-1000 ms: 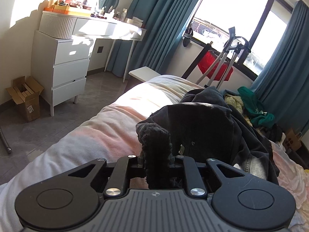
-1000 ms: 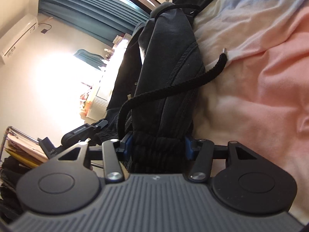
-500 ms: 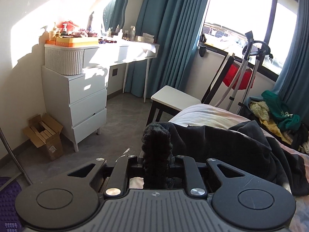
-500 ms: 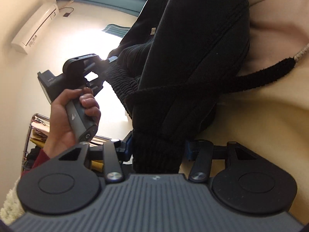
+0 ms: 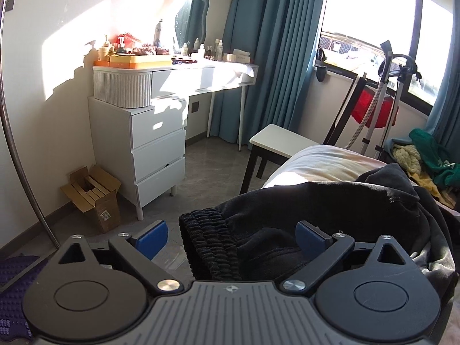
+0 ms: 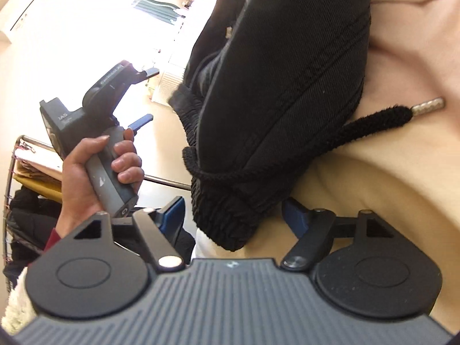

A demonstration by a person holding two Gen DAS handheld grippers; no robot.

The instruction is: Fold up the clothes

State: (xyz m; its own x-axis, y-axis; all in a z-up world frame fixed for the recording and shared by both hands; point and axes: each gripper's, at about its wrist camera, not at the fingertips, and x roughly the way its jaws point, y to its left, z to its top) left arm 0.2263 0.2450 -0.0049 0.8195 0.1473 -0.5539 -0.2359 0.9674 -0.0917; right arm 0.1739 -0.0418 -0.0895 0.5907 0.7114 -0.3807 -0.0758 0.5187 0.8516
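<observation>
Dark sweatpants (image 5: 330, 207) lie bunched on the pale bed cover (image 5: 316, 161). Their ribbed waistband (image 5: 210, 244) stands between the blue pads of my left gripper (image 5: 230, 237). The jaws are opening and neither pad presses the cloth. In the right wrist view the waistband (image 6: 224, 215) sits between the spread pads of my right gripper (image 6: 235, 215), also opening and clear of it. A black drawstring (image 6: 373, 123) with a metal tip trails over the cover (image 6: 388, 201). A hand (image 6: 86, 178) holds the left gripper (image 6: 145, 96) at the left of that view, its fingers apart.
A white dresser and vanity (image 5: 155, 132) stand by the wall, with a cardboard box (image 5: 95, 198) on the floor. A white stool (image 5: 281, 146) is at the bed's end. A garment steamer (image 5: 385, 106) and a clothes pile (image 5: 422, 161) are at the right. A metal pole (image 5: 17, 143) curves up at the left.
Both grippers were shut on the waistband; now their jaws stand wide and the cloth is loose between them. The left view has risen and swung from the bed toward the dresser.
</observation>
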